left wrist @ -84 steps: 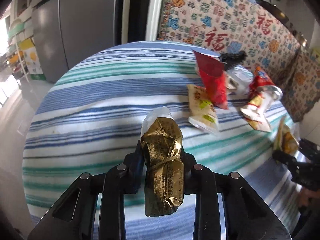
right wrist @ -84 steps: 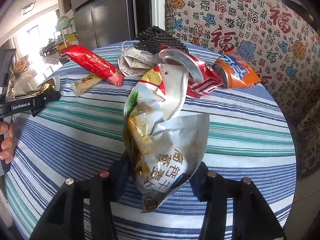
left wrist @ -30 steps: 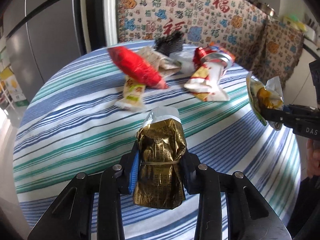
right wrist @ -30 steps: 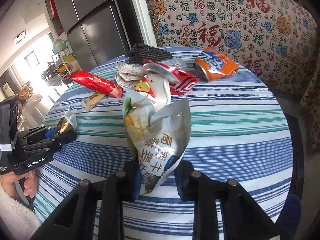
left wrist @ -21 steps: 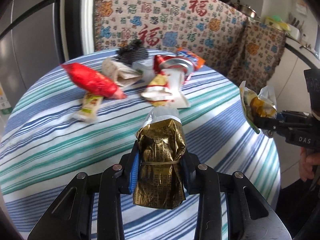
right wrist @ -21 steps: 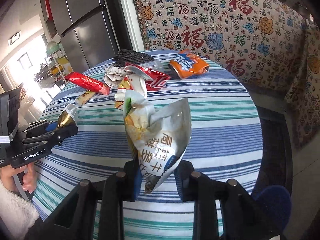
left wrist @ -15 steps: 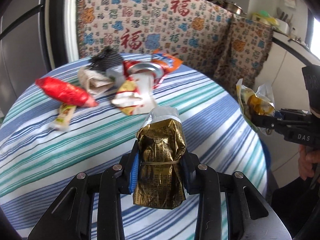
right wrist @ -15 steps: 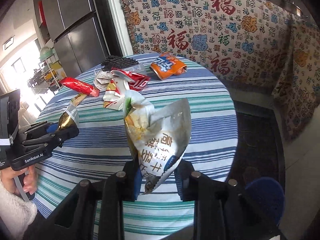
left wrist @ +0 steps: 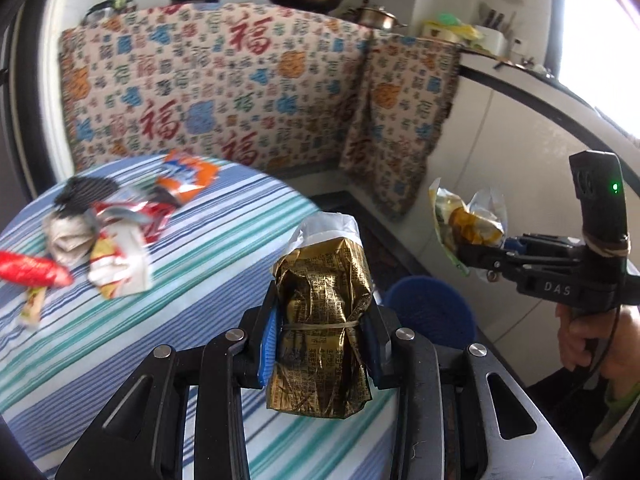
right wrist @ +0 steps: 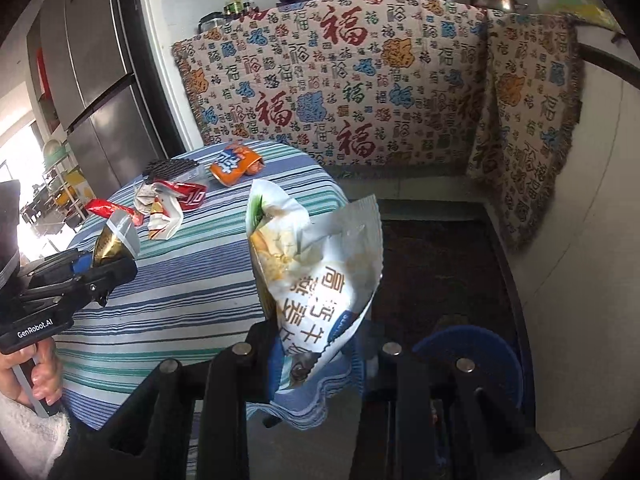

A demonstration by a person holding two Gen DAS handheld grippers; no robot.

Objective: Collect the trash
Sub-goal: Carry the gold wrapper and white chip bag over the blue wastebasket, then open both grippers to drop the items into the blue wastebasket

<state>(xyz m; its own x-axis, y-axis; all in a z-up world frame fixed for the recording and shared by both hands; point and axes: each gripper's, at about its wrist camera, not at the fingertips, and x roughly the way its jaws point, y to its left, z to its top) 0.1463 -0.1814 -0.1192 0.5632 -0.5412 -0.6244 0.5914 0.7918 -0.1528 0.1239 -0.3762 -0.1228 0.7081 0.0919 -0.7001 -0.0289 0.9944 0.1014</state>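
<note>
the left gripper (left wrist: 320, 332) is clamped partway closed on a crumpled gold wrapper (left wrist: 322, 316), its blue pads pressing both sides of the bundle, which stands upright between the fingers with a white flap at its top; the right gripper (right wrist: 316, 354) is likewise closed partway on a white snack bag (right wrist: 320, 276), pinching its lower corner so the open, crinkled mouth rises above the fingers; both pieces of trash hang in the air off the edge of the striped round table (right wrist: 192, 292), with the blue bin (right wrist: 476, 356) on the dark floor below and to the right of them; the step in hand looks like carrying both pieces to that bin; to do it well, bring each gripper over the middle of the bin's mouth rather than its rim, since light foil and film drift and catch easily; lower close to the opening before letting go, and open the fingers fully so the crumpled gold wrapper does not cling to a pad; the snack bag is held by a corner only, so tip it mouth down gently or crumbs may spill on the floor; keep the two grippers apart over the bin so they do not knock together; more litter is left on the table: an orange packet (right wrist: 236, 166), a red wrapper (right wrist: 106, 208), crushed red and white wrappers (right wrist: 172, 200) and a dark ridged piece (right wrist: 170, 168).
</note>
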